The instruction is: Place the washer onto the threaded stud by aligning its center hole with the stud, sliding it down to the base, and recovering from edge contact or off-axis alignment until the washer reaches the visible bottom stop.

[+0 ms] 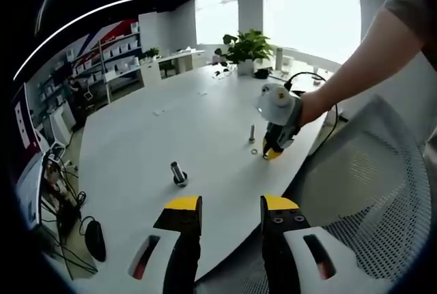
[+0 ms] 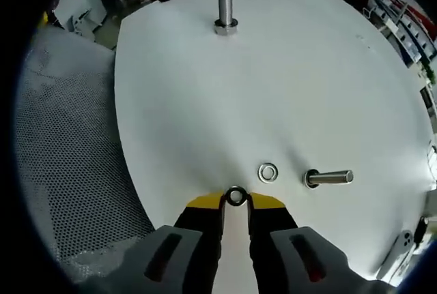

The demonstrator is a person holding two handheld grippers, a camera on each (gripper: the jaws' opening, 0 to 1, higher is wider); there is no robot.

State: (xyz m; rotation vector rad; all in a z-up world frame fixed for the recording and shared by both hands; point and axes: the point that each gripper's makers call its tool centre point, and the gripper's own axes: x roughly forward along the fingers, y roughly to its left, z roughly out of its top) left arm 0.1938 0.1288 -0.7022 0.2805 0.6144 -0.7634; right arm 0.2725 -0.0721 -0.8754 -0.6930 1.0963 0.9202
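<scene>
Right now, low in the right gripper view, your right claw (image 2: 235, 200) pinches a washer (image 2: 235, 196) at its tips, touching the white bench (image 2: 205, 89). Just beyond, a second washer (image 2: 268, 172) lies beside a threaded stud (image 2: 329, 178); another stud (image 2: 226, 14) stands at top centre. Nothing is threaded yet. In the left gripper view, your left claw (image 1: 231, 207) hangs open and empty.

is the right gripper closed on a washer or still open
Shut on a washer: in the right gripper view the right gripper pinches one washer at its yellow tips; another washer lies free on the table.
</scene>
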